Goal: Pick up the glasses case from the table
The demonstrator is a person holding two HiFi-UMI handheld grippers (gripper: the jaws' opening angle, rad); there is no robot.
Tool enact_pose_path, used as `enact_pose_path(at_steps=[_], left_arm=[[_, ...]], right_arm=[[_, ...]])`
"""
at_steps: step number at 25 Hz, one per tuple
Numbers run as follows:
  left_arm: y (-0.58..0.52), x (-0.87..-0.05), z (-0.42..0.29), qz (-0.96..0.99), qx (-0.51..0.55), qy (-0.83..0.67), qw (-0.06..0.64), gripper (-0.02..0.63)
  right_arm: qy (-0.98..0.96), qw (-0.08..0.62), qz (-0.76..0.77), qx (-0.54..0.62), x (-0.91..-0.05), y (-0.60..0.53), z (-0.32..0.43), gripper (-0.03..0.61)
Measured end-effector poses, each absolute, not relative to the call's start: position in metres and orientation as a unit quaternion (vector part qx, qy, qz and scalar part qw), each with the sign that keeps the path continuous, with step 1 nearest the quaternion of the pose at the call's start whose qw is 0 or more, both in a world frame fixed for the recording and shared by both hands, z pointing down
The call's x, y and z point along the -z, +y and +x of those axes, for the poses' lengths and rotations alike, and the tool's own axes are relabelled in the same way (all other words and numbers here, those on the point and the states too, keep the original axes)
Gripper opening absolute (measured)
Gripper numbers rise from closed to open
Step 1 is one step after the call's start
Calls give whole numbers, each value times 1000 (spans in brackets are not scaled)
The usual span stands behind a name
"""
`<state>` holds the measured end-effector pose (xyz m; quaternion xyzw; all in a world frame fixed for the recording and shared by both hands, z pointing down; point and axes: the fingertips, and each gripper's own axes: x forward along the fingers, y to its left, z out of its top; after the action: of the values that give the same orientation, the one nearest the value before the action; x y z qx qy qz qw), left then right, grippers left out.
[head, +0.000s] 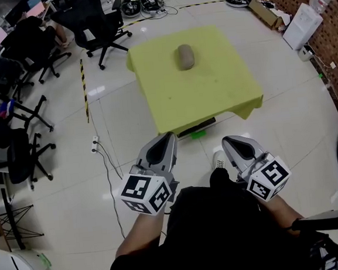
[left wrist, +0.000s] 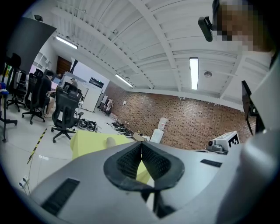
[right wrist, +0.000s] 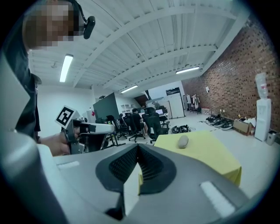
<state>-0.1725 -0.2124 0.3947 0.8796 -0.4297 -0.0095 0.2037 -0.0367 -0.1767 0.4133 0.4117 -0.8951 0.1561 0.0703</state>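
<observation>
On the far half of a square table (head: pixel 224 97) draped in yellow-green cloth, the glasses case (head: pixel 186 57) is seen lying flat: a grey-brown oval shell, closed, with its long axis running away from the person. It is touched by nothing and is well apart from both grippers.

Both grippers are held low in front of the person's dark-clothed body, on the near side of the table and over the pale tiled floor (head: pixel 292 126), each with its marker cube towards the person and its tip towards the table. The left gripper (head: pixel 170 136) is shown with its ribbed black pads pressed together at the tip, and nothing is pinched between them; only a sliver of yellow cloth is glimpsed through the gap lower down. The right gripper (head: pixel 225 139) is likewise closed tip to tip and empty — in its own view the case is seen beyond and to the right of the jaws, out on the cloth.

Black office chairs (head: pixel 98 26) are grouped beyond the table's far left corner, and a strip of black-and-yellow tape (head: pixel 84 89) is laid on the floor to its left. A brick wall (head: pixel 325 35) is seen along the right side of the room, with a white water dispenser (right wrist: pixel 262 107) standing against it
</observation>
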Motion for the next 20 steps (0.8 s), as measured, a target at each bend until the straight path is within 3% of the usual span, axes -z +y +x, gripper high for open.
enact_pose_path(at_steps=[20], left_arm=[[-293,-382,-108,860,-2,-476,182,8]], right_arm=[[-916,48,365,-157,-409,-277,26,3]])
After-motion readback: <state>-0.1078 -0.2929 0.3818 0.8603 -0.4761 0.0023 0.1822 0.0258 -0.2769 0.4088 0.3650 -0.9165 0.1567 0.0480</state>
